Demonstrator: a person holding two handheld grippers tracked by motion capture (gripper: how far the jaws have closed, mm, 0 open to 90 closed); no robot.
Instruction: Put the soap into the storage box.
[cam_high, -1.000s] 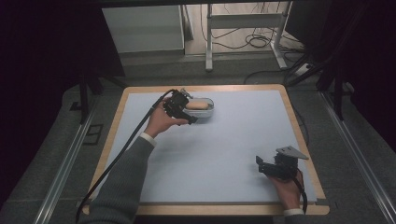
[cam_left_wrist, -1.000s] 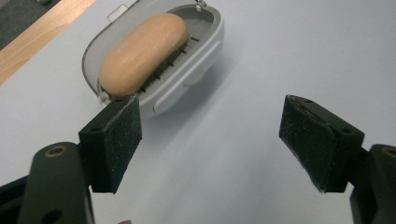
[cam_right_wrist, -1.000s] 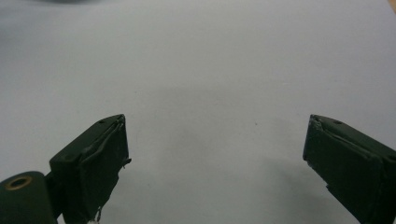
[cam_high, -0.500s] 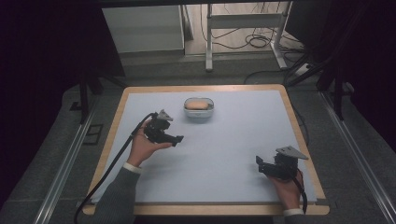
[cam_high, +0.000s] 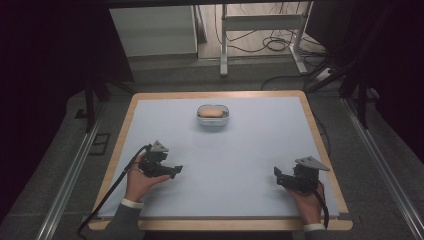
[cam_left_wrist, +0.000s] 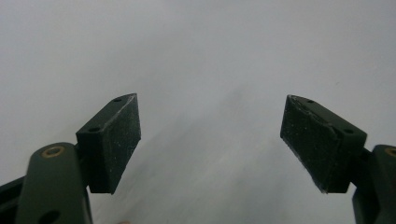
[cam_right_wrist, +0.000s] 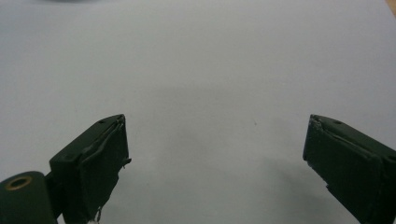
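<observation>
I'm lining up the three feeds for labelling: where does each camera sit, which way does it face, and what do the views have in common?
High view: fixed above the person's side, looking forward and down on the table; both hands, left gripper, right gripper and a lidded dish show.
Left gripper view: rides the left gripper, looking along its open jaws at bare mat.
Right gripper view: rides the right gripper, jaws open, facing mat.
Shared: the pale blue mat.

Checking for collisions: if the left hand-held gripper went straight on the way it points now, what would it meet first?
Probably nothing but the pale table mat. The left hand-held gripper, jaws open, points right across bare mat; the container sits well off that line. The right hand-held gripper lies farther along, though whether exactly in line is unclear.
</observation>
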